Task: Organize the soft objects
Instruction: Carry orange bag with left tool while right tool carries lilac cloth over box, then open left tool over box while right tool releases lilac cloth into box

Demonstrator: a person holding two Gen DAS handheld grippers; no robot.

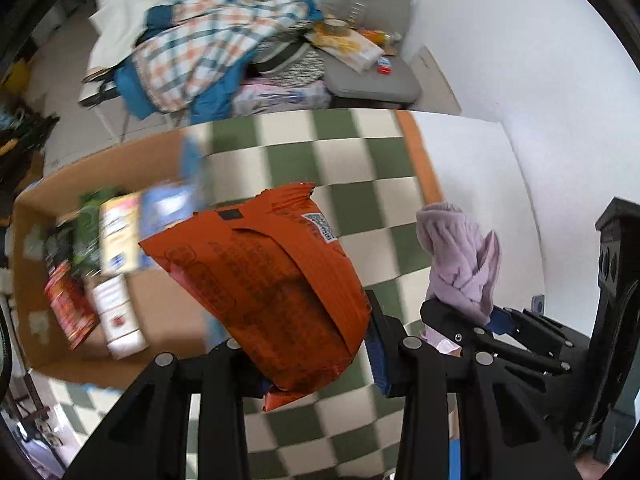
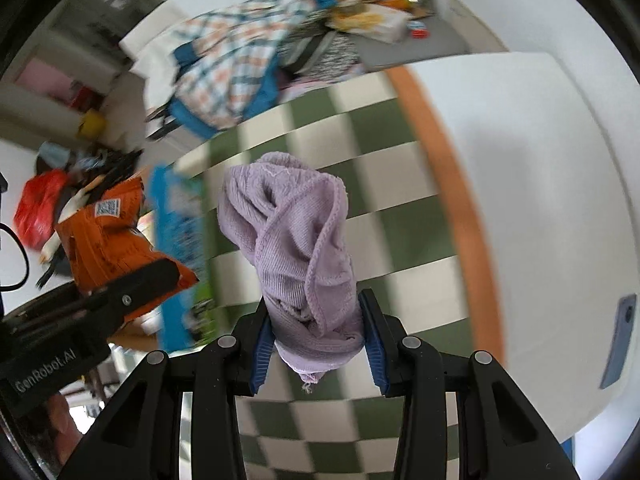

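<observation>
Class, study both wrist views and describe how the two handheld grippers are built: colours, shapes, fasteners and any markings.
Both are matt black plastic. The left gripper and right gripper each have angular, triangular-cutout linkage arms joined by round silver pins, ending in fingers lined with ribbed blue pads. Seen from the right wrist view, the left gripper's body carries pale lettering reading GenRobot.AI and a small screw. No cables or sleeves are clearly visible.

Bunched lilac cloth [image 2: 298,236] between closed jaws
</observation>
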